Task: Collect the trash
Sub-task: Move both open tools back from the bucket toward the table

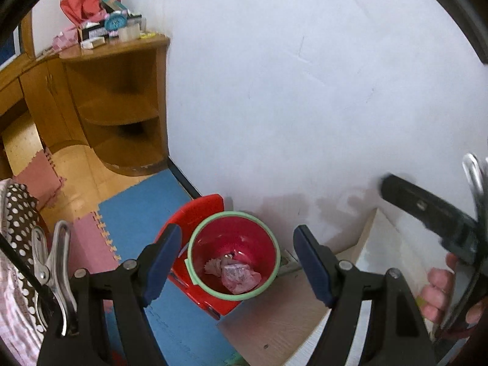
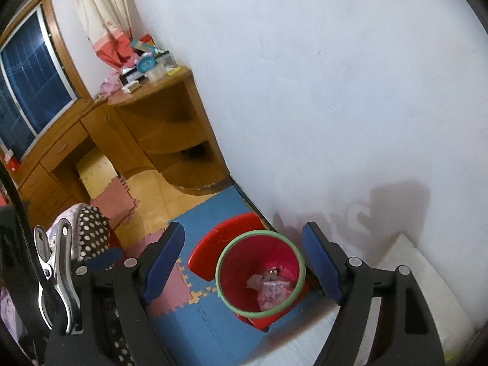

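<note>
- The left gripper [image 1: 238,262] is nearest in its own view. Its two blue-tipped fingers stand wide apart, and nothing is between them.
- The right gripper [image 2: 244,262] looks the same in its view: fingers wide apart, holding nothing.
- In the left view, a hand [image 1: 439,292] shows at the right edge, wrapped around the other black tool.
- A light wooden table [image 1: 274,329] sits low in the left view, just beside the bin.
- Below both grippers stands a red bin [image 1: 233,254] with a green rim. It stands on the floor, close to the white wall [image 1: 305,91].
- The trash [image 1: 236,273] lies at the bottom of the bin. It is a crumpled pink wrapper and a bit of paper.
- A red dustpan [image 2: 225,241] sits right behind the bin and touches it.
- Blue and pink foam mats [image 2: 183,305] cover the floor here.
- A spotted cloth [image 2: 91,235] lies to the left.
- Farther back is a wooden desk [image 2: 158,116] with round shelves against the wall.
- On top of the desk are a blue clock [image 2: 145,64] and small boxes.
- Behind it hangs a curtain [image 2: 103,15] beside a dark window [image 2: 30,85].
</note>
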`<state>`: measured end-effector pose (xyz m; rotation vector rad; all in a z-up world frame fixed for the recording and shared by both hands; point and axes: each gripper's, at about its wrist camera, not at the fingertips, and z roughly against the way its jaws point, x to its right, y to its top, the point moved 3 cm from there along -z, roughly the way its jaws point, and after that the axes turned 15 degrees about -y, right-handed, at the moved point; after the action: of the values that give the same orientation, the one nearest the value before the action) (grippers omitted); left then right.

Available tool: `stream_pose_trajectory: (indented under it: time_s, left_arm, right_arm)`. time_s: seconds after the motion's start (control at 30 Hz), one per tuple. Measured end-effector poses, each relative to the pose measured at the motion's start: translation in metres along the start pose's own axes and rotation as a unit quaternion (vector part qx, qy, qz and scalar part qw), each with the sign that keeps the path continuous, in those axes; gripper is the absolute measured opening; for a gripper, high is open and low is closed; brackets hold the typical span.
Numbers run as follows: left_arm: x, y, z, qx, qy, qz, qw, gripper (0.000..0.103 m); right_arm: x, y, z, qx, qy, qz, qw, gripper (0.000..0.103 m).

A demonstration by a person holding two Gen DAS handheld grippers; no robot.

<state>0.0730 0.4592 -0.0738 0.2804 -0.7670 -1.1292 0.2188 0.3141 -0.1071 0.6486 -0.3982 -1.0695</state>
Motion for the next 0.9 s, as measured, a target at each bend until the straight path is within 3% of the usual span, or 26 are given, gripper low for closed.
stream_pose_trajectory:
  time_s: [0.07, 0.17, 0.43, 0.7, 0.9]
  left_arm:
    - [0.003, 0.004, 0.013, 0.011, 0.004, -0.001, 0.9999, 0.08]
    - [0.007, 0.002, 0.028, 0.032, 0.003, 0.006, 0.9995, 0.082]
    - [0.014, -0.019, 0.044, 0.03, -0.016, 0.072, 0.9968, 0.083]
    - [0.06, -0.049, 0.054, 0.0, -0.008, 0.009, 0.9999, 0.083]
    - [0.122, -0.05, 0.043, -0.02, -0.02, -0.079, 0.9965, 0.083]
  right_arm:
    - [0.011, -0.001, 0.017, 0.005, 0.007, -0.006, 1.0, 0.081]
    - [0.041, -0.008, 0.04, -0.007, 0.065, -0.052, 0.997, 0.081]
    - [0.1, -0.047, 0.069, -0.036, 0.026, -0.116, 0.992, 0.081]
    - [0.106, -0.091, 0.1, -0.036, 0.019, -0.156, 0.987, 0.081]
    - [0.097, -0.136, 0.139, -0.035, -0.007, -0.132, 0.991, 0.081]
